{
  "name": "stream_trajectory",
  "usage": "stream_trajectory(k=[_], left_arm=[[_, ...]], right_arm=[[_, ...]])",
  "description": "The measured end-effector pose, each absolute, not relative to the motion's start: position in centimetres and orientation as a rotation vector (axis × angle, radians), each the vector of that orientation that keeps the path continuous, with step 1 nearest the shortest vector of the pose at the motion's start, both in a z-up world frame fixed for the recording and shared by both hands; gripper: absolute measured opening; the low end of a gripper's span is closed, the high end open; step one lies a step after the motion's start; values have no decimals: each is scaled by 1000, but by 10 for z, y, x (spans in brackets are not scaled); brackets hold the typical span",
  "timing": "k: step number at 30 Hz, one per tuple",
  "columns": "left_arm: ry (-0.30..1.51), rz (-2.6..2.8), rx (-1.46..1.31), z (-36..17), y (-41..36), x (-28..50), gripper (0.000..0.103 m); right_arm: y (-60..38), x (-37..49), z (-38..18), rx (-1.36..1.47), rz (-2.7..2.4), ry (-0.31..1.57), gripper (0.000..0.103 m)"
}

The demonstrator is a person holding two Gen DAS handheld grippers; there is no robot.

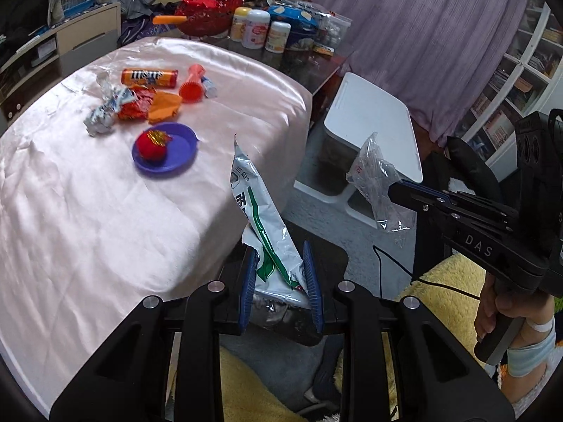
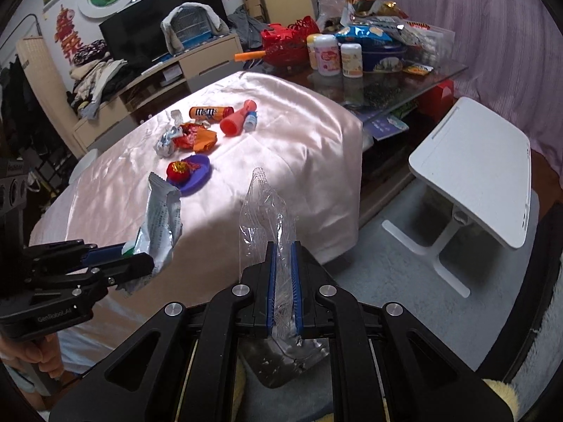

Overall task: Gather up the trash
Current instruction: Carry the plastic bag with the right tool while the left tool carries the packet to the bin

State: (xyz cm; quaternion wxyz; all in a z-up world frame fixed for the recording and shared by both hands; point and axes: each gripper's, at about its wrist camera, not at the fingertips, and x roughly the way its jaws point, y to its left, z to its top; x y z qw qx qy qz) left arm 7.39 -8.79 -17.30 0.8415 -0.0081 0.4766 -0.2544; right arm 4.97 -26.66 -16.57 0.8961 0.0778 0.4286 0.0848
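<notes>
Lay on tablecloth (image 1: 88,211): plate (image 1: 183,147) nearest front edge, w/ ball (image 1: 149,147) in it. Behind plate sat crumpled wrappers (image 1: 119,105); further back, candy tube (image 1: 149,77), w/ cone (image 1: 193,86) just right of it. Stood right of table, on floor: small desk (image 2: 475,161). Stood behind cloth: jars (image 1: 258,28).
</notes>
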Motion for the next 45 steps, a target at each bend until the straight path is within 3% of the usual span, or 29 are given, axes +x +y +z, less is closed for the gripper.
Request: stream_trajectory(k=[13,27,31,33,35,37,41,45], left_arm=[[1172,-581,52,-250,-125,71,25],[1170,-569,72,-243,-126,80,40],[1166,-565,61,-240,-122,81,42],[1164,-566,58,-239,-120,81,45],[1162,-562,54,-238,-118,82,53],[1159,-560,48,-237,-116,82,58],[1141,-554,45,-230,-111,82,78],[1089,-540,55,-210,-101,79,92]], right_arm=[[-266,50,-237,185,164,1055,10],[-270,64,-227,210,158,1039,13],[-269,66,-224,218,160,1034,32],[-269,66,-222,221,158,1028,33],[-270,67,-218,223,154,1019,36],[-271,66,-213,227,149,1004,50],[-274,66,-203,228,137,978,62],[-276,68,-193,233,114,950,88]])
